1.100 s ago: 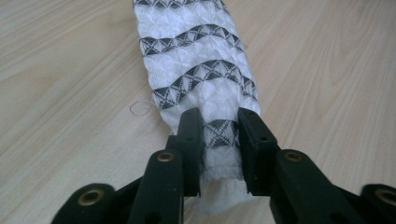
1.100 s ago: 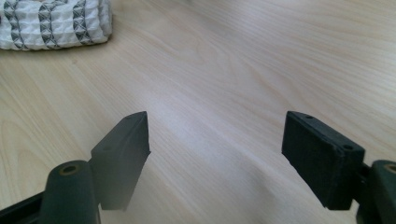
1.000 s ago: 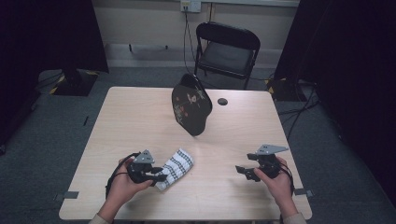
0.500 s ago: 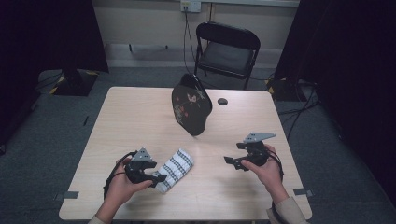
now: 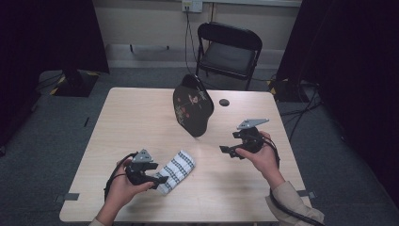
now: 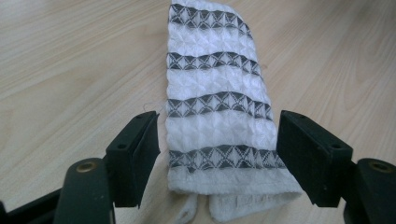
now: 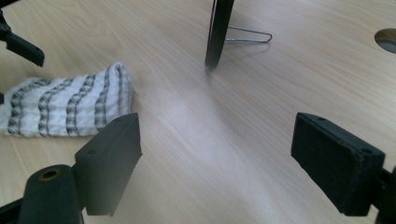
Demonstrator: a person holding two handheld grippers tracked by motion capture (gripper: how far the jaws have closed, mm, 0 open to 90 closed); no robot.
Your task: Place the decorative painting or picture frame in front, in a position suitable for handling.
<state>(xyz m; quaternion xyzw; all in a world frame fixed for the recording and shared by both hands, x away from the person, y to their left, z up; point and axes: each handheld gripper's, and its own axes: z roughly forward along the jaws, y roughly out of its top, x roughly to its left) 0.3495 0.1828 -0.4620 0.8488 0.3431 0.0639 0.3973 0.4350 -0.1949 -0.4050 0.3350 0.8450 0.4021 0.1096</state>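
A folded white cloth with grey patterned stripes (image 5: 179,169) (image 6: 217,112) lies on the table near the front. My left gripper (image 5: 156,179) (image 6: 217,149) is at its near end. Its jaws have just been opening and stand open, one on each side of the cloth, pads off the fabric. My right gripper (image 5: 227,151) (image 7: 217,154) hovers above bare wood right of centre. Its jaws have also just been opening and stand open with nothing between them. In the right gripper view the cloth (image 7: 65,107) lies to the left.
A black decorated plate (image 5: 193,107) stands upright on a wire stand (image 7: 247,35) at the table's far middle, and its dark edge (image 7: 218,28) rises ahead of my right gripper. A round hole (image 5: 224,102) is beside it. A black chair (image 5: 228,47) stands behind the wooden table (image 5: 141,122).
My right gripper has risen and moved away from the front edge toward the plate. The left hand has stayed by the cloth.
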